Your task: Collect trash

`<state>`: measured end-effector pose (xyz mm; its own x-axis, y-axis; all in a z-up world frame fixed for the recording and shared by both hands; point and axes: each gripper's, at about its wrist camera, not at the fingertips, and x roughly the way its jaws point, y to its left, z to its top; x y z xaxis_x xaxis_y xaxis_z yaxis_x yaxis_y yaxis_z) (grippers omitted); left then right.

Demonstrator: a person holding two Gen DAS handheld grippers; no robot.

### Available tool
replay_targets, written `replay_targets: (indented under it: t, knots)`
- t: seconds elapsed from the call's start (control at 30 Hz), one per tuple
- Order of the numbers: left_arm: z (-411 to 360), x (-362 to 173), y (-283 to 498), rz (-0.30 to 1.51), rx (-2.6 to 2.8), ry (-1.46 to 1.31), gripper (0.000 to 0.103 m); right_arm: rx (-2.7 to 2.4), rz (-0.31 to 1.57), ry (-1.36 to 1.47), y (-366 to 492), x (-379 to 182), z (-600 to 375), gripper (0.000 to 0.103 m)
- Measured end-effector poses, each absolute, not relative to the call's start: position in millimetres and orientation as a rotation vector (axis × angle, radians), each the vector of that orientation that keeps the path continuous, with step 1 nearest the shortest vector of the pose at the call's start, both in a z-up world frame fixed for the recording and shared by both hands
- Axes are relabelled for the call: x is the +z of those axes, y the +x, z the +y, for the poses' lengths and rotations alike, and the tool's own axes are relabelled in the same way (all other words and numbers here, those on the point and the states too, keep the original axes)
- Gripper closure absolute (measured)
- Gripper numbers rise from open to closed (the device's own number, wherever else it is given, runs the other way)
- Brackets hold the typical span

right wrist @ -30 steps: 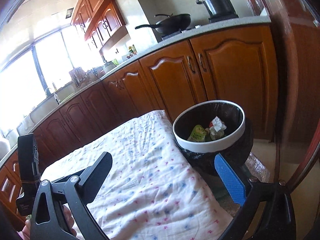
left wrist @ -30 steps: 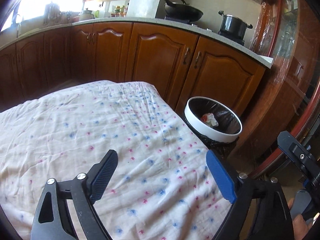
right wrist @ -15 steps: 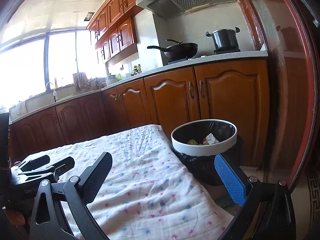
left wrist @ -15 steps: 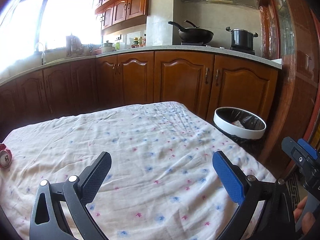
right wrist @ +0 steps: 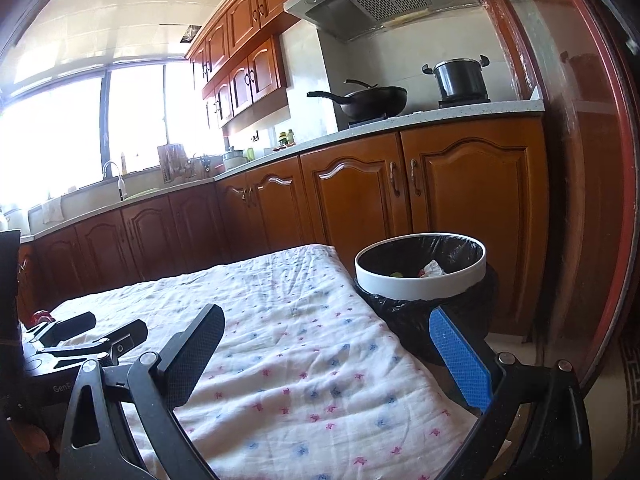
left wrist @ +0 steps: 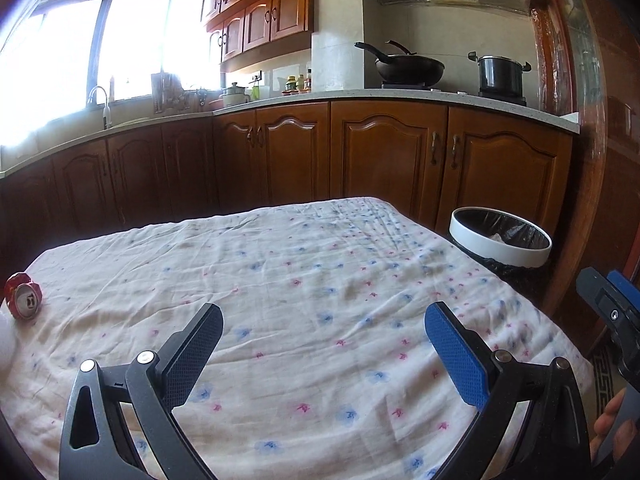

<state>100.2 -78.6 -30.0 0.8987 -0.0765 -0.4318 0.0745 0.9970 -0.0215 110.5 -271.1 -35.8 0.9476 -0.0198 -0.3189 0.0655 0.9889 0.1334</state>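
The table, covered by a flower-print cloth, is filling the lower half of both views. Compared with one second ago, both cameras are sitting higher and further back from the trash bin, which is standing off the table's far right corner. This pull-back is bringing the left end of the table into the left wrist view.

The bin is already holding trash: a white crumpled scrap and a green item are lying inside the black liner.

The left gripper is hovering over the cloth with its jaws spread wide and nothing between them. The right gripper is likewise released and empty, positioned near the table's right edge.

The remaining task item, a crushed red can, is lying on the cloth at the far left edge, well apart from both grippers. A pale object beside it is possibly more trash; the view there is too cropped to confirm. Judgement: one deposit appears complete, and the can is the next target, nearest the left gripper.
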Motion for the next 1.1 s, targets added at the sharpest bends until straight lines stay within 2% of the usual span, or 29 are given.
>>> replay_targets:
  t: [1.1]
  knots:
    - [-66,-34,105,0.413,-0.129,0.026,0.001,-0.031,0.292,0.132,106,-34,-266,0.000]
